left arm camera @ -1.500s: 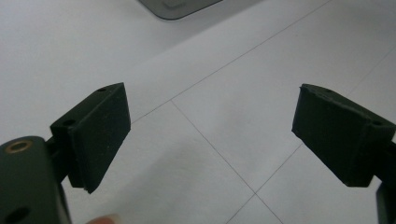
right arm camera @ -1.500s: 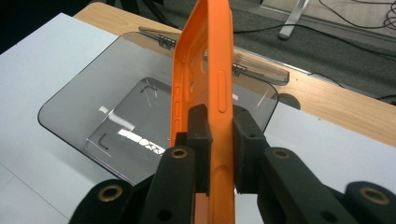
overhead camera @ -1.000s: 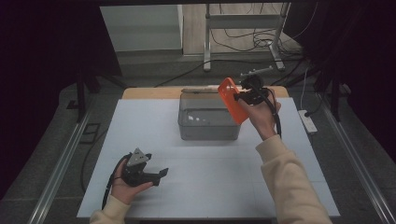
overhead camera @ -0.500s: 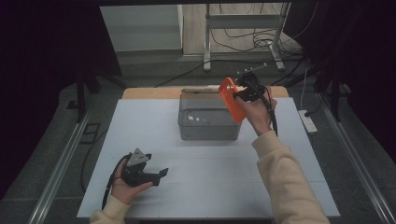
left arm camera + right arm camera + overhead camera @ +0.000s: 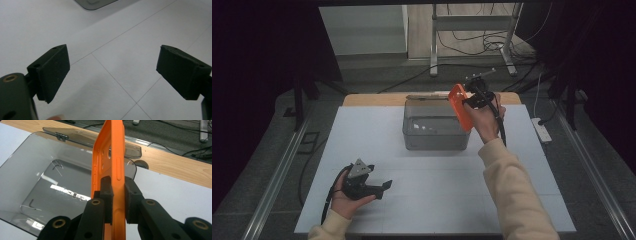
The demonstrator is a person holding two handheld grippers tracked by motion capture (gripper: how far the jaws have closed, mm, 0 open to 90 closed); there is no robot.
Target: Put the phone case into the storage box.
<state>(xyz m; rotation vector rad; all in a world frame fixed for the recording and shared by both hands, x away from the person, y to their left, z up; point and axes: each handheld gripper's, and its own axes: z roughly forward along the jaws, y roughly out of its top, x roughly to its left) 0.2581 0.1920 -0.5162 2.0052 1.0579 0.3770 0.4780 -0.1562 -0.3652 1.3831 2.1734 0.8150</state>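
Looking down from the high view, the right claw [image 5: 469, 97] pinches an orange phone case [image 5: 459, 106] edge-on over the right rim of the clear bin [image 5: 434, 142] at the counter's [image 5: 362, 130] far middle. Left gripper view: left claw [image 5: 112, 72] spread wide, holding nothing, near-left. Right gripper view: the grip's thin, so the case could twist out and miss the bin.

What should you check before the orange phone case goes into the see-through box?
1. Right gripper clamps the orange phone case between both jaws: ok.
2. Case held above the clear plastic box, over its right edge: ok.
3. Box lid swung open at the back: ok.
4. Box inside looks free of other things: ok.
5. Left gripper open and resting on the white table, away from the box: ok.
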